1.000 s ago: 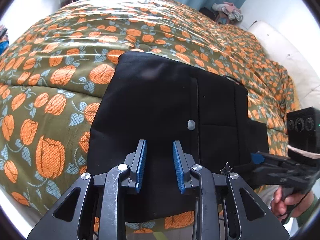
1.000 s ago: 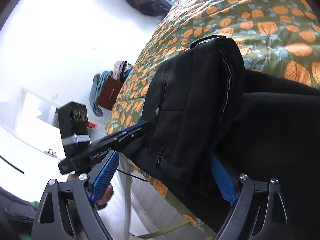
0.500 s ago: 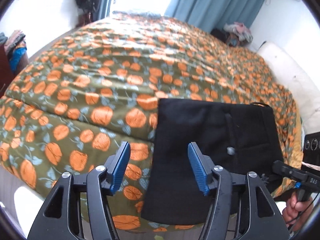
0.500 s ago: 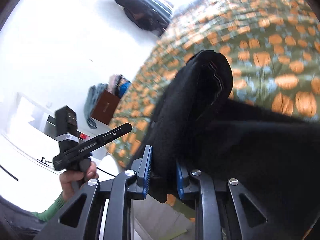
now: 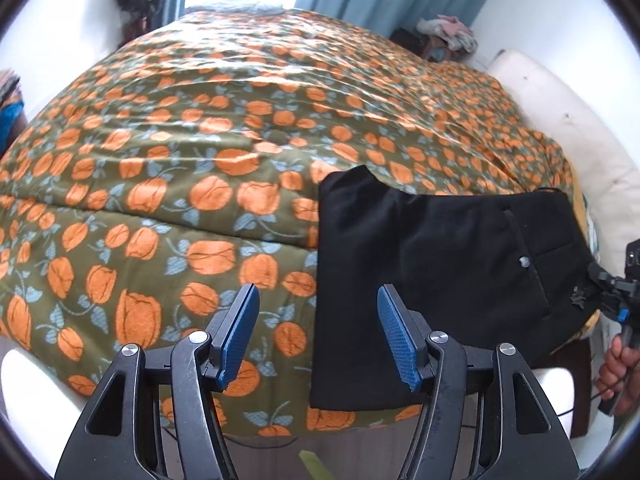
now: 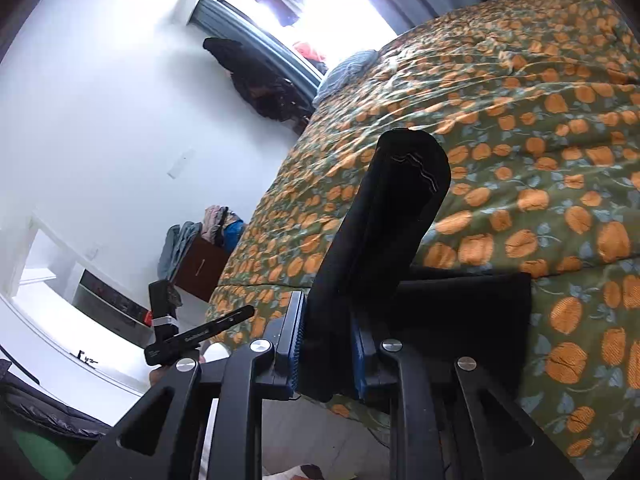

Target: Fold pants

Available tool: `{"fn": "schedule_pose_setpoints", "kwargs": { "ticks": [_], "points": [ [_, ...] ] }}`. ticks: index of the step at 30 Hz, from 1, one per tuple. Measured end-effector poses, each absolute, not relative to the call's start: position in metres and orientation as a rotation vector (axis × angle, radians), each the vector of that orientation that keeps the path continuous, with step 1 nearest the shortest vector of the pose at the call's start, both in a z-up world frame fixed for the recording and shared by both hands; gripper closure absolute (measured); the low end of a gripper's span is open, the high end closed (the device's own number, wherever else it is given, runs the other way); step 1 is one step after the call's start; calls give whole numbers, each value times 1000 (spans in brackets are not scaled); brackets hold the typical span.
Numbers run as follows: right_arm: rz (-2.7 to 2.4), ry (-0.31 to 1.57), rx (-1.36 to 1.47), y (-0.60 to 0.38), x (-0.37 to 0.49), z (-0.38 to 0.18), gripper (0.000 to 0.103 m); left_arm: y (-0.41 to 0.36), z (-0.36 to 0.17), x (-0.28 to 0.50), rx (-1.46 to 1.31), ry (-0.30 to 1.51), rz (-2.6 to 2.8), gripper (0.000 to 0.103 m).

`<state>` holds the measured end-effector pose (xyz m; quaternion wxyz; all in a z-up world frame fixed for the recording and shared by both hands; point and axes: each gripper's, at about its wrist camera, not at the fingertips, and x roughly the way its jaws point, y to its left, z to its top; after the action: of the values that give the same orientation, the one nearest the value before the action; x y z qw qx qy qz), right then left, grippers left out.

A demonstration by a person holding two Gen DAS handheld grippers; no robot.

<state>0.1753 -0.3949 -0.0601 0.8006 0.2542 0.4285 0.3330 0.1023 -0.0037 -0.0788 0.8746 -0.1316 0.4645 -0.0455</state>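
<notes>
- The black pants (image 5: pixel 440 280) lie folded at the near edge of the bed (image 5: pixel 200 140), close to the corner on the right-hand side in the left wrist view, and well away from the window (image 6: pixel 320 12).
- A second ago the left tool (image 5: pixel 316 328) sat low over the pants with its pads close together. Now its jaws stand apart and empty, drawn back off the pants to the bed's near edge.
- The right tool (image 6: pixel 325 354), wide open a second ago around the waistband end, is now clamped on that thick end, and the fabric stands up in a hump above the bed.
- My reading: the left side has let go and the right is lifting its end for another fold, or to carry the bundle off.
</notes>
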Motion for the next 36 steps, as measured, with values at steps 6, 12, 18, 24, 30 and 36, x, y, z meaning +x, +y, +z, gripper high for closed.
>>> {"fn": "schedule_pose_setpoints", "kwargs": {
  "ticks": [6, 12, 18, 24, 30, 36],
  "points": [
    [584, 1073, 579, -423, 171, -153, 82, -30, -82, 107, -205, 988, -138, 39],
    [411, 1171, 667, -450, 170, -208, 40, -51, -94, 103, -106, 1028, -133, 39],
    [504, 981, 464, -441, 179, -128, 40, -86, -104, 100, 2, 1041, -185, 39],
    [670, 974, 430, -387, 230, -140, 39, -122, -141, 96, 180, 1099, -210, 36],
    [505, 1110, 551, -424, 237, -199, 81, -91, -118, 88, 74, 1093, -208, 35],
    [545, 1019, 380, -417, 169, -146, 80, -74, -116, 86, 2, 1102, -187, 35]
  ]
}}
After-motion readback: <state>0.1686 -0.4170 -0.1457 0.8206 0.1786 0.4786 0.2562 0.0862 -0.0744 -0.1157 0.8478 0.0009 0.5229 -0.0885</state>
